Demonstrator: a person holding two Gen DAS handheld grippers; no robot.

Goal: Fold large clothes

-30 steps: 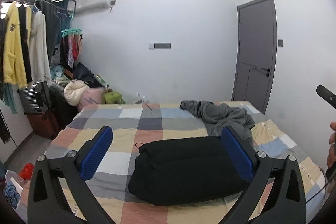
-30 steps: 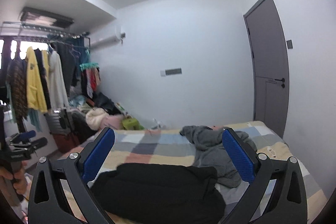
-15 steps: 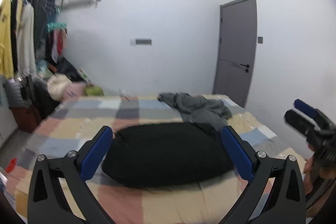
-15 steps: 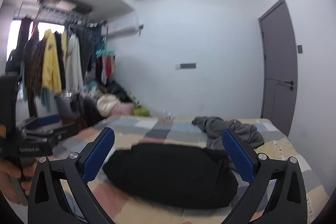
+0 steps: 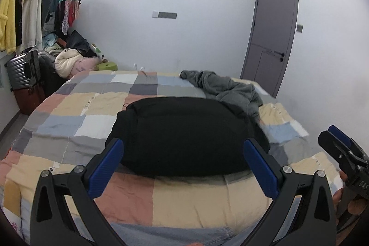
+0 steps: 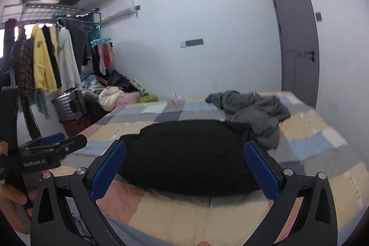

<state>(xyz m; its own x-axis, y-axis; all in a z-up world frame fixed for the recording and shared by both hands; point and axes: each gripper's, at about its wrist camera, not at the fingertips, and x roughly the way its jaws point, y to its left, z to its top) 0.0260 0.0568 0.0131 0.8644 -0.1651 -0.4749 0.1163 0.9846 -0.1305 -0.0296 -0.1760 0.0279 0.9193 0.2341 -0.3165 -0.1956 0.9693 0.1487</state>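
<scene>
Both grippers hover above the near edge of the bed, each holding nothing. The left gripper [image 5: 183, 164] has its jaws spread wide, matte black arms ending in ribbed blue pads [image 5: 106, 166]. The right gripper [image 6: 184, 166] is spread just as wide, with the same textured blue pads [image 6: 261, 168]; in the left view it shows at the far right [image 5: 339, 144], side-on.

Just beyond the fingertips of both lies the black garment [image 5: 184, 137], a soft, puffy, rounded bundle with a smooth dull surface, folded into a broad oval mound. It rests on the patchwork quilt [image 5: 76, 112] of flat peach, cream, grey and pale blue squares, lightly creased.

Behind the bundle and to the right, touching its far edge, a grey fleece garment [image 5: 226, 87] lies crumpled in loose folds.

Farther off left, a ridged hard suitcase [image 5: 23, 68] stands below a rack of hanging clothes [image 5: 20, 8]. To the far right is a flat grey door [image 5: 269, 36].
</scene>
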